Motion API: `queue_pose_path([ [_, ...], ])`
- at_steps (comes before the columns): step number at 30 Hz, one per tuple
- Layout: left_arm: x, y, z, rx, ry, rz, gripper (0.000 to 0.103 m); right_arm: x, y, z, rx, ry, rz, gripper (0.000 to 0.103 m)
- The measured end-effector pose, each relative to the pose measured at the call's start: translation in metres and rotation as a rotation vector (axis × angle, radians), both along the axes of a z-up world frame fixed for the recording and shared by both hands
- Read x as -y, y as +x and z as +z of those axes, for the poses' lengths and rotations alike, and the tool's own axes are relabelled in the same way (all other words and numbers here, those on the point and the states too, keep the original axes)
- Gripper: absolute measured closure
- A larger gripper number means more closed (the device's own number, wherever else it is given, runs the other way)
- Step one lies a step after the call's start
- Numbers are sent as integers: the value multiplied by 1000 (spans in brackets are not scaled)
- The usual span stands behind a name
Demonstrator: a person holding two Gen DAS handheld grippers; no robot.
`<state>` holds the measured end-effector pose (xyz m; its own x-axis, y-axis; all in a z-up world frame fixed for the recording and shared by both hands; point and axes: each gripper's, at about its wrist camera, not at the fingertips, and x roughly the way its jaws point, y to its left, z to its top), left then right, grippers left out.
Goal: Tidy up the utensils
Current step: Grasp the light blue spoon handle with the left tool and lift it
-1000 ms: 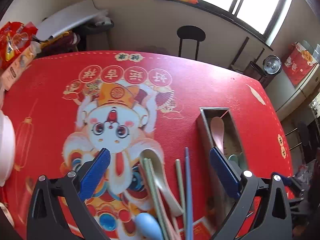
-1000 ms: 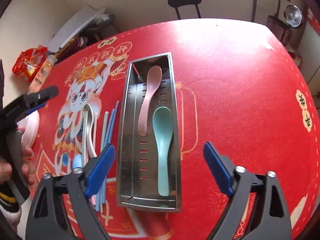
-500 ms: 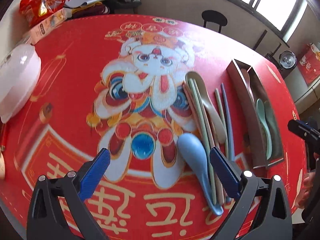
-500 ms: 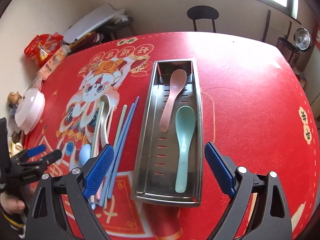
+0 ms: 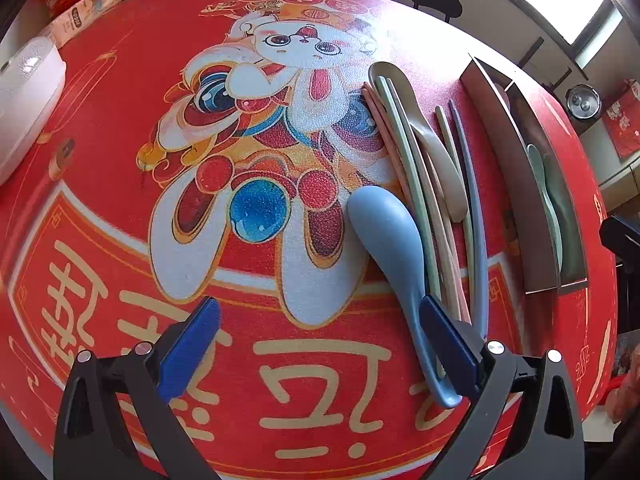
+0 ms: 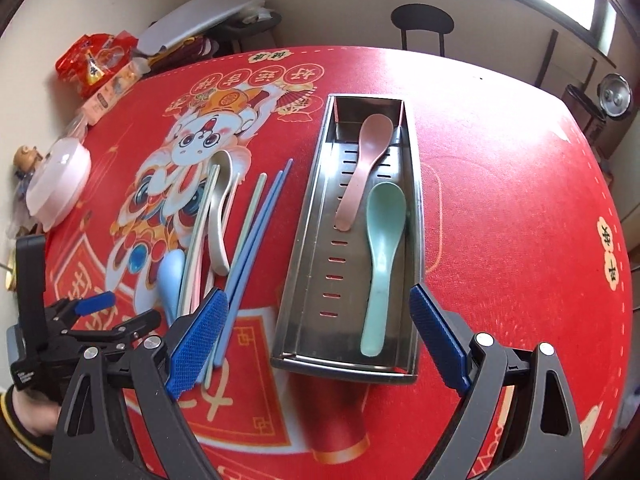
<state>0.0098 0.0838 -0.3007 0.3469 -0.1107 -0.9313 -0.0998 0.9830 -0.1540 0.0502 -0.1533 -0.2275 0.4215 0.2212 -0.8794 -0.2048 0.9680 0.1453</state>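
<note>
A steel utensil tray (image 6: pixel 414 216) (image 5: pixel 504 168) lies on the red mat and holds a pink spoon (image 6: pixel 366 164) and a mint spoon (image 6: pixel 382 252) (image 5: pixel 546 196). Left of it lie a blue spoon (image 5: pixel 392 248) (image 6: pixel 171 276), a beige spoon (image 5: pixel 424 132) (image 6: pixel 219 216) and several chopsticks (image 5: pixel 456 200) (image 6: pixel 256 236) in blue, green and pink. My left gripper (image 5: pixel 320 344) is open, low over the mat, its right finger beside the blue spoon's handle; it also shows in the right wrist view (image 6: pixel 108 316). My right gripper (image 6: pixel 316 340) is open and empty above the tray's near end.
A white lidded container (image 5: pixel 24 92) (image 6: pixel 56 180) sits at the mat's left edge. Snack packets (image 6: pixel 96 64) and a box (image 6: pixel 108 96) lie at the far left. A black stool (image 6: pixel 422 24) and a small fan (image 6: pixel 614 96) stand beyond the table.
My left gripper has pulled back and dropped toward the table's near edge, ending close to the blue spoon's handle. My right gripper has drawn back and risen a little above the tray.
</note>
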Motion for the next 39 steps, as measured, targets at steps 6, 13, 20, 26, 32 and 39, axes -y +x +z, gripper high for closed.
queue_pose_path([
  [6, 8, 3, 2, 14, -9, -28, 11, 4, -1, 0, -1, 10, -5, 14],
  [13, 24, 9, 4, 38, 11, -93, 37, 3, -2, 2, 2, 24, 2, 14],
  [20, 34, 13, 3, 59, 29, -148, 49, 2, 0, 1, -1, 30, 6, 14],
  [26, 41, 15, 3, 71, 40, -198, 73, -8, 7, -1, -14, 40, 52, 14],
  [32, 15, 28, 1, 71, 37, -168, 90, -41, 24, -6, -18, 31, 168, 15],
  [39, -32, 52, 1, 85, -8, -113, 92, -92, 58, -23, -61, -15, 301, 37],
])
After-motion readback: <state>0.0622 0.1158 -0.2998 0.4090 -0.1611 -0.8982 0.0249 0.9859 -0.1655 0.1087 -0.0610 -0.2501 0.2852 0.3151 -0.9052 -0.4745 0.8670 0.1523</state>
